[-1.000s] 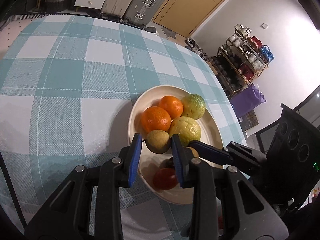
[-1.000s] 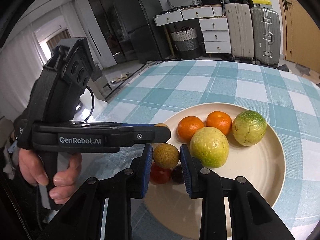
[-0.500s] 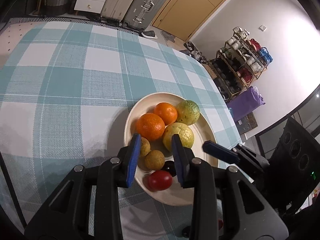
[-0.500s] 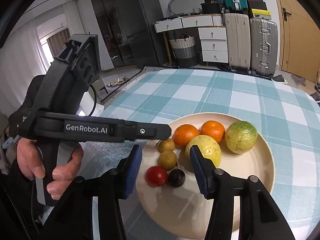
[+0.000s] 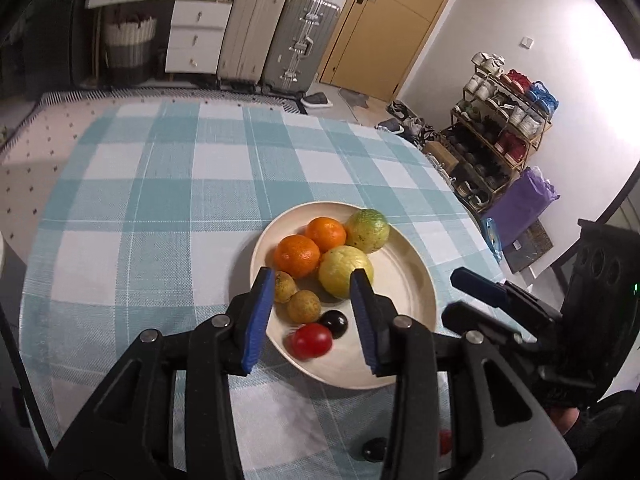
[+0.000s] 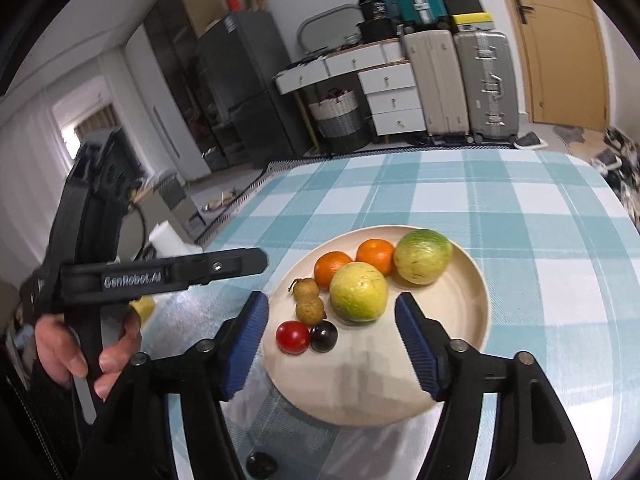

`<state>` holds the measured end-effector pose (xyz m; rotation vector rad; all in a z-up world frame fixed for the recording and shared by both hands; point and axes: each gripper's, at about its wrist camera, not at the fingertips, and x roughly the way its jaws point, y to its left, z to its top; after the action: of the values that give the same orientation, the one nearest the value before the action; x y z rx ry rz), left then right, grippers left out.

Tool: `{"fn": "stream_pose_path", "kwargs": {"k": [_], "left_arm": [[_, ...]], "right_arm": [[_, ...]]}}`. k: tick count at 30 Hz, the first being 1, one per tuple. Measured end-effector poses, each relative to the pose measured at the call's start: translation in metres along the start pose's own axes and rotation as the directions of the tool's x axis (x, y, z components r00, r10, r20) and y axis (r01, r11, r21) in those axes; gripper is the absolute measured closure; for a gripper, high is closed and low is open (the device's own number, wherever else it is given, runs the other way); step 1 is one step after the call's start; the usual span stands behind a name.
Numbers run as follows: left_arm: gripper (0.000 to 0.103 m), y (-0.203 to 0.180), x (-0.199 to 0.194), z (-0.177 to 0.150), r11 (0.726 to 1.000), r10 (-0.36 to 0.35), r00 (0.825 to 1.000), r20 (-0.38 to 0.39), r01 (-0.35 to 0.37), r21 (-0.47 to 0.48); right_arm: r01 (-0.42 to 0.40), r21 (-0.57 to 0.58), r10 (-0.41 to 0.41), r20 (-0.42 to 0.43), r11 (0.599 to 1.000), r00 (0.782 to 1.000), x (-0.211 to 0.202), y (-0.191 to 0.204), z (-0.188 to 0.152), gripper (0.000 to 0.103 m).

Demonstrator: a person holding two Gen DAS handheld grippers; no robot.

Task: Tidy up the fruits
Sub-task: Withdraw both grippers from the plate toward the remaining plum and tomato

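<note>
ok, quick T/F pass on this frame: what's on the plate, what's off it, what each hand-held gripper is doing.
1. The plate holds two oranges. True: orange and orange lie side by side.
2. The red tomato lies on the tablecloth. False: it is on the plate, next to the dark round fruit.
3. The right hand-held gripper is clamped on a longan. False: its jaws are opening with nothing between the pads.
4. The left hand-held gripper holds nothing. True: jaws opening, both longans rest on the plate.
5. All fruit is on the plate. False: a dark fruit lies on the tablecloth.
</note>
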<state>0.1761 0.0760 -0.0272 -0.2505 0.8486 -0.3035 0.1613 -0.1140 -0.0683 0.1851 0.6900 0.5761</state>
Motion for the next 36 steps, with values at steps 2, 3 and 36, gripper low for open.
{"fn": "stream_pose_path", "kwargs": {"k": [2,3,36], "left_arm": [[0.065,-0.008,-0.008,-0.004,1.000,0.022,1.000,0.012,-0.023,0.017],[0.063,-0.012,-0.012,-0.006,0.999,0.031,0.999,0.019,-0.031,0.022],[0.001,-0.063,-0.072,-0.097,0.975,0.210,0.967,0.145,-0.217,0.035]], "right_arm": [[0.007,0.019,-0.007,0.016,1.000,1.000,-0.008,-0.002,0.000,0.034],[0.007,0.025,-0.007,0.021,1.000,1.000,-0.011,-0.003,-0.001,0.034],[0.047,0.004,-0.047,0.162,0.999,0.986,-0.105,0.016,-0.057,0.001]]}}
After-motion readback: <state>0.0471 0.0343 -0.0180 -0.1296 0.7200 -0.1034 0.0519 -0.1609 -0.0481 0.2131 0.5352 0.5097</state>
